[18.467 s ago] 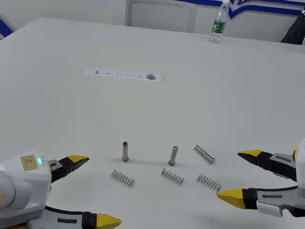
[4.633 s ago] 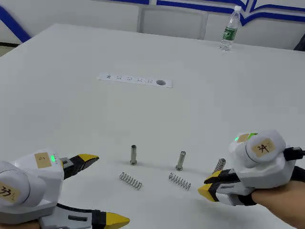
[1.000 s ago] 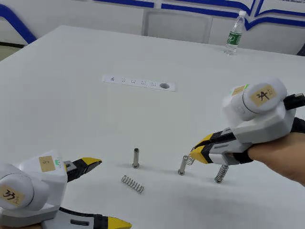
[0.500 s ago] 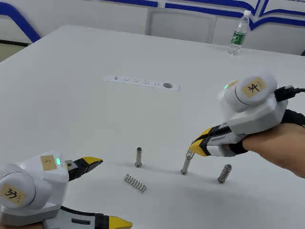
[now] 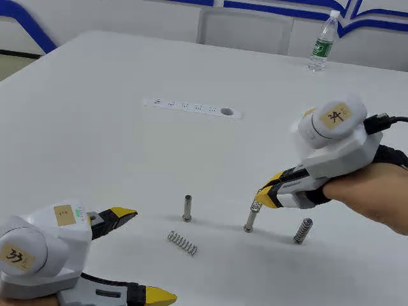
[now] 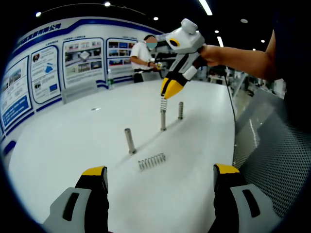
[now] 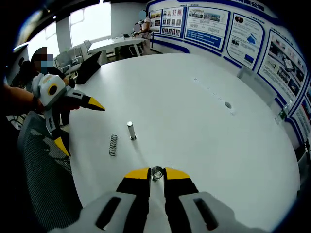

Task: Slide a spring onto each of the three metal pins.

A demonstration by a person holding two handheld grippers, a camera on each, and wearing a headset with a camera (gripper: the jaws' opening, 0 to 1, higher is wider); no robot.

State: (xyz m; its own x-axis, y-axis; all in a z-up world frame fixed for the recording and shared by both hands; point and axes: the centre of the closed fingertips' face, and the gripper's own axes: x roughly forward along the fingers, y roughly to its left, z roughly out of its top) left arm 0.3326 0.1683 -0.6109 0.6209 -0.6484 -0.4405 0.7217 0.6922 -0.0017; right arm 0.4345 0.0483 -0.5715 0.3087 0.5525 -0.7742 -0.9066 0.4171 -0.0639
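Three metal pins stand upright in a row on the wide white surface [image 5: 89,134], well apart from each other. The right pin [image 5: 299,240] has a fitted spring [image 6: 181,110] around its shaft. The left pin [image 5: 187,208] is bare, and a loose spring [image 5: 182,242] lies flat just in front of it. My right tool [image 5: 262,200] comes from the right with its yellow tips closed narrow on the held spring [image 7: 156,173], whose lower end meets the top of the middle pin [image 5: 249,222]. How far the spring is over the pin I cannot tell. My left tool [image 5: 150,254] rests low at the near side of the surface, jaws spread wide with nothing between them, pointing toward the loose spring. Farther on the surface lies a flat white socket strip [image 5: 191,106], and a plastic bottle [image 5: 322,39] with a green label stands near the far edge. The room has white walls with blue bands [image 5: 19,25] and a row of blue-framed poster panels [image 6: 48,73]. Long ceiling lights [image 6: 204,6] shine above, a person [image 6: 143,53] stands at another table behind, and a mesh chair [image 6: 272,160] is beside the surface.
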